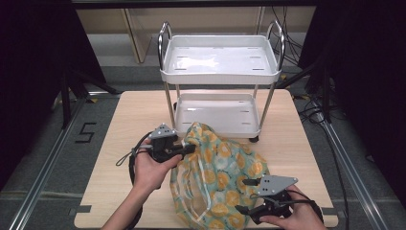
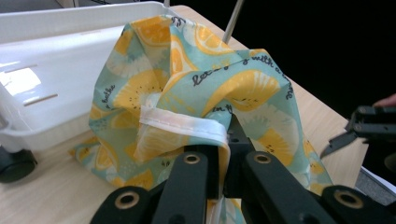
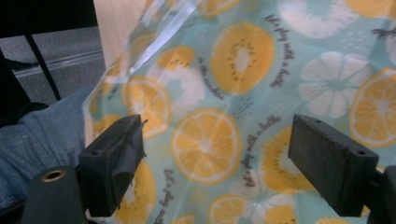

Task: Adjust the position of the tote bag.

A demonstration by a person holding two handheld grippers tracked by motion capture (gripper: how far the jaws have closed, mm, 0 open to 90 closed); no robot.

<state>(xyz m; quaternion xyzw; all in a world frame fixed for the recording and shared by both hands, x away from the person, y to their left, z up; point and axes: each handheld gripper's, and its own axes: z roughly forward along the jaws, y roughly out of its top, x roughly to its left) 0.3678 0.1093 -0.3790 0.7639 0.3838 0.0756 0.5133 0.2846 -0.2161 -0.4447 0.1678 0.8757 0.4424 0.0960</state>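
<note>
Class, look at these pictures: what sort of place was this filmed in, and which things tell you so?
Probably a lab or recording studio, not a home: a bare wooden table ringed by black curtains, loose cables on the floor, and a floor marking "5".

a white two-tier trolley (image 1: 220, 64) stands at the far end of a light wooden table (image 1: 124, 143)

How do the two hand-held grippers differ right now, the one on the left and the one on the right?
The left hand-held gripper is shut on the hem of the fruit-print bag; the right hand-held gripper stands open with nothing pinched. The left one holds a raised fold of the bag near the white cart; the right one sits at the bag's near end, by the table edge. Both have black jaws and a grey top plate.
</note>
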